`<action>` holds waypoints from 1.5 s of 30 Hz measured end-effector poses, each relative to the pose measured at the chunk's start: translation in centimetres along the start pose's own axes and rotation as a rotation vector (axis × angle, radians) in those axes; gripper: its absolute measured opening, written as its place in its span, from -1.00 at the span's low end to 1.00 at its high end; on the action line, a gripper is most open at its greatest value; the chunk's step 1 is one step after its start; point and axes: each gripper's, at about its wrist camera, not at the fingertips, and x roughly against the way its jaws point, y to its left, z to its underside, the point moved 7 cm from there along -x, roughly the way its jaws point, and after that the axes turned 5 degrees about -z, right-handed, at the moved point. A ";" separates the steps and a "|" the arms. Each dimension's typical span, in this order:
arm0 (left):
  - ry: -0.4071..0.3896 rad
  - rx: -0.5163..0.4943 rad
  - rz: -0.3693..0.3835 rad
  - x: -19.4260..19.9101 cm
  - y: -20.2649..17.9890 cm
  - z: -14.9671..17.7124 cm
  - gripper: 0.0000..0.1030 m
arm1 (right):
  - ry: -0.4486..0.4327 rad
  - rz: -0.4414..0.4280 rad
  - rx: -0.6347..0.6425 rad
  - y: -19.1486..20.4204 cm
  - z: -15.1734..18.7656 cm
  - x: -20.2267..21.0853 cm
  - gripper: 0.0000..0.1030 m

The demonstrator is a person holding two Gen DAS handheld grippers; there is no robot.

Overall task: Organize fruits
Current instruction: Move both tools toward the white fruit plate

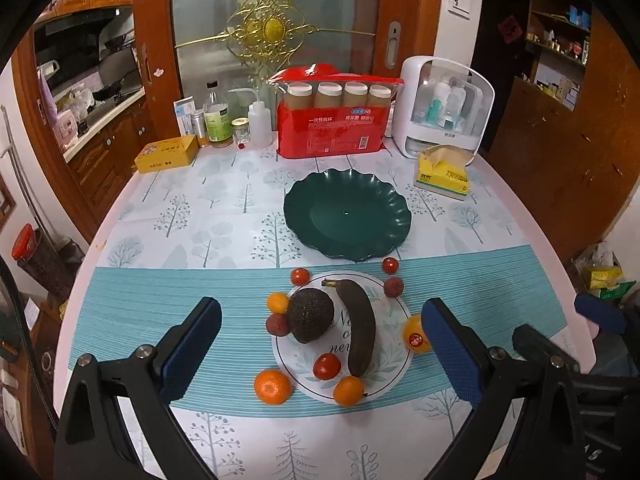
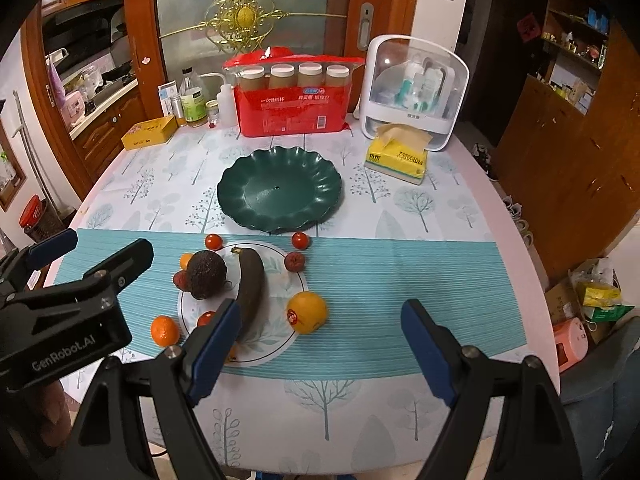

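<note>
Both tools are hovering over the near edge of the counter [image 1: 224,216], and neither is carrying anything. The left hand-held gripper [image 1: 320,344] is standing with its jaws spread wide, and the fruit cluster is lying straight ahead between its blue pads. The right hand-held gripper [image 2: 320,340] is gaping equally wide, empty, with the cluster sitting ahead and to its left.

The fruits are waiting on and around a round printed mat [image 1: 384,364]: a dark avocado [image 1: 311,320], an overripe banana [image 1: 360,328], several mandarins such as the one at the front left [image 1: 273,386], cherry tomatoes such as one near the front [image 1: 327,366], lychee-like red fruits, and a stickered orange [image 2: 307,312]. The empty green scalloped plate [image 1: 348,216] is resting just beyond them, presumably the destination.

The banana's long axis is running roughly away from the grippers, its stem pointing toward the plate, so jaws closing sideways would be crossing it at a good angle. The left tool is looking better centred on the banana and avocado; the orange is lying at the cluster's right side, almost directly before the right tool, which seems the nearer one for it.
</note>
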 end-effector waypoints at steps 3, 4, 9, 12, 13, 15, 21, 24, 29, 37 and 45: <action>0.025 -0.012 0.016 0.4 -0.2 0.1 0.92 | -0.014 -0.024 -0.029 -0.2 -0.5 0.9 0.61; 0.032 -0.002 0.030 0.5 -0.1 0.2 0.92 | -0.015 -0.030 -0.033 -0.1 -0.6 1.1 0.61; 0.018 -0.005 0.052 1.5 0.0 0.0 0.92 | -0.061 -0.041 -0.037 -0.4 -1.5 2.5 0.61; -0.006 0.016 0.043 2.0 0.5 -0.4 0.92 | -0.077 -0.054 -0.047 -0.8 -2.1 2.7 0.61; -0.006 0.024 0.048 2.0 0.7 -0.6 0.92 | -0.078 -0.055 -0.050 -1.0 -2.3 2.6 0.61; -0.001 0.033 0.055 1.7 0.9 -0.9 0.93 | -0.079 -0.063 -0.060 -1.4 -2.5 2.3 0.61; 0.050 0.052 0.009 -1.0 2.7 -0.2 0.93 | -0.046 -0.094 -0.083 -2.4 -2.8 -0.3 0.61; 0.089 0.069 0.001 -3.0 3.6 0.5 0.93 | -0.019 -0.105 -0.076 -2.6 -2.7 -2.2 0.61; 0.167 0.098 -0.048 -5.8 4.3 2.0 0.93 | 0.036 -0.140 -0.038 -2.5 -1.9 -5.3 0.60; 0.230 0.130 -0.101 -8.0 3.5 3.9 0.93 | 0.109 -0.188 0.066 -2.3 -0.9 -9.2 0.60; 0.307 0.207 -0.154 -10.0 3.4 6.7 0.93 | 0.162 -0.250 0.169 -2.2 -0.4 -12.5 0.60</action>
